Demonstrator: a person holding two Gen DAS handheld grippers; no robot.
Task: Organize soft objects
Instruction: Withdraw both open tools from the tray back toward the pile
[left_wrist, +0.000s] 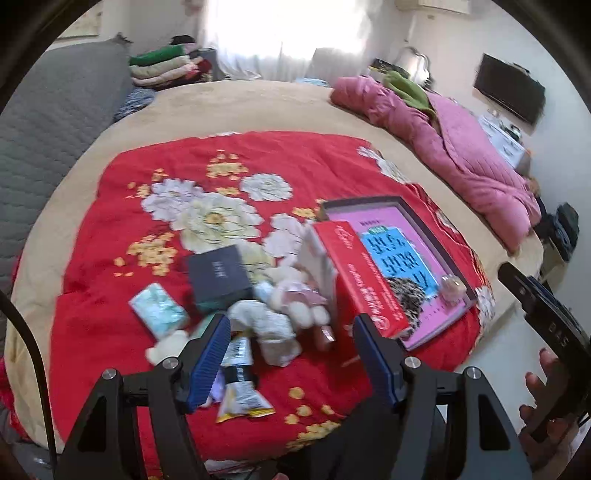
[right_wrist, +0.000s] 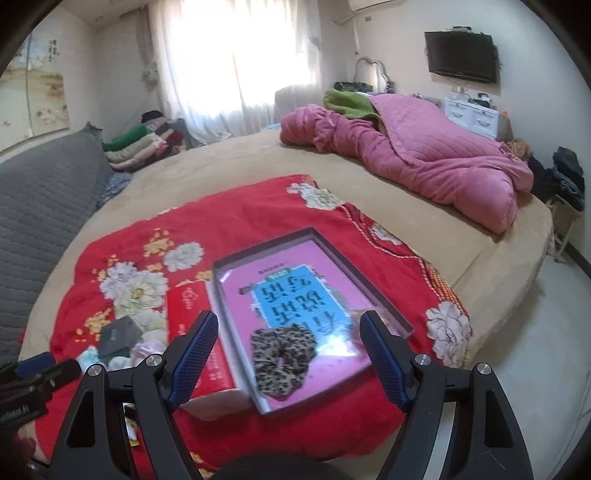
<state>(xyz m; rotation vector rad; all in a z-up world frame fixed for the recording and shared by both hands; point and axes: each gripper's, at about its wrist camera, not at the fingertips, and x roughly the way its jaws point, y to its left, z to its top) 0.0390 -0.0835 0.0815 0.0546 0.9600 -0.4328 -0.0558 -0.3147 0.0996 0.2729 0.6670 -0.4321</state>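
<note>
Leopard-print scrunchie (right_wrist: 282, 358), puffy, ring-shaped

Both wrist cams angled down over the bed's near edge, facing the window. Left cam sits close above the plush toys (left_wrist: 280, 306); right cam is offset rightward over the shallow tray (right_wrist: 314, 236). Shared: red floral quilt (left_wrist: 258, 162), tray, red box (left_wrist: 362, 280), pink duvet (right_wrist: 436, 162).

bed (right_wrist: 229, 158) - pink quilt (right_wrist: 424, 162); wall TV (right_wrist: 461, 55); folded clothes (right_wrist: 136, 147) - window (right_wrist: 236, 55)
</note>
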